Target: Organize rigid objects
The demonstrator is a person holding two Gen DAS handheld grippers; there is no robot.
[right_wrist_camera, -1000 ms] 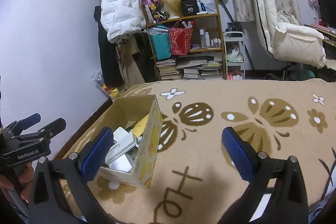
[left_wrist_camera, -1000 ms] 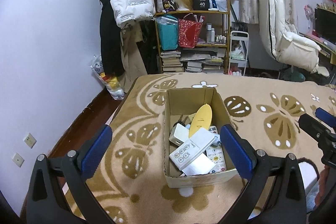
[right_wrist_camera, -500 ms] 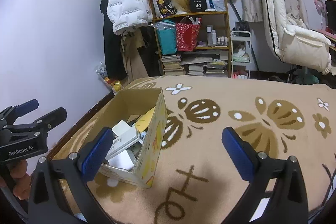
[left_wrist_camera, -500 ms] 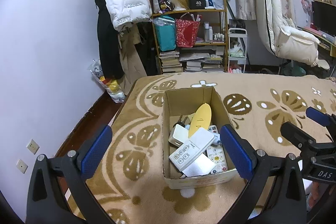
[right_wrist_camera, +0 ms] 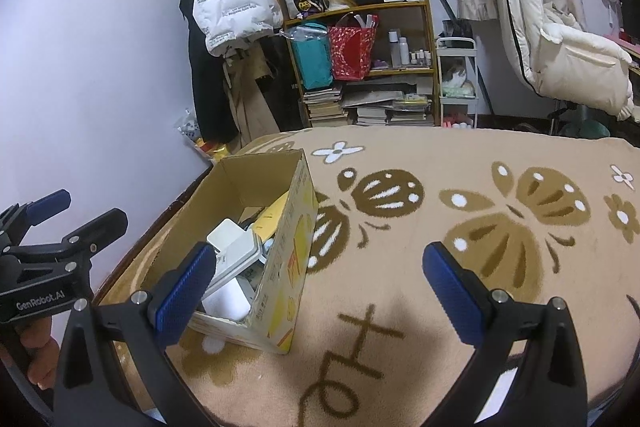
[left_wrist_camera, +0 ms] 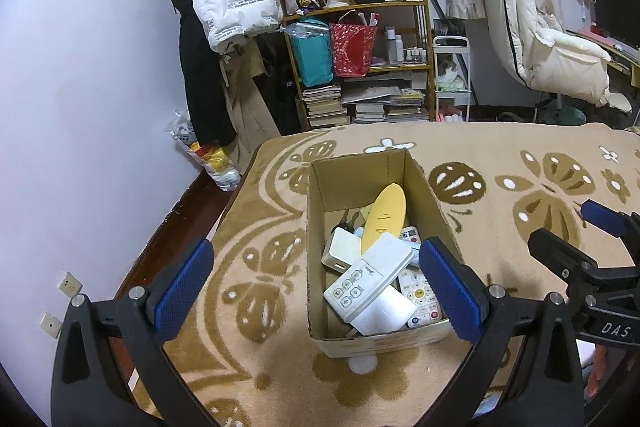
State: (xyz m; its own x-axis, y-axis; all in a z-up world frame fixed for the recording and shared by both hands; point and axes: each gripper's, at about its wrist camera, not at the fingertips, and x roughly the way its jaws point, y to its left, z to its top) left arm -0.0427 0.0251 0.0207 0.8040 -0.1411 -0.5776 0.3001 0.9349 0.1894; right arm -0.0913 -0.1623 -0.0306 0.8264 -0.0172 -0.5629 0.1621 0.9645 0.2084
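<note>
A cardboard box [left_wrist_camera: 316,211] of rigid objects, among them a white remote [left_wrist_camera: 366,277] and a yellow oval piece [left_wrist_camera: 385,215], sits on a tan butterfly-patterned blanket [right_wrist_camera: 460,167]. The left hand-held gripper [left_wrist_camera: 316,283] hangs above it, jaws spread wide and empty; the right hand-held gripper [right_wrist_camera: 316,287], equally agape, hovers beside the box.

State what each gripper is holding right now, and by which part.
Nothing is held. The left gripper and the right gripper both stand wide open with nothing between their blue pads; the remotes remain inside the brown cardboard box on the beige patterned blanket.
</note>
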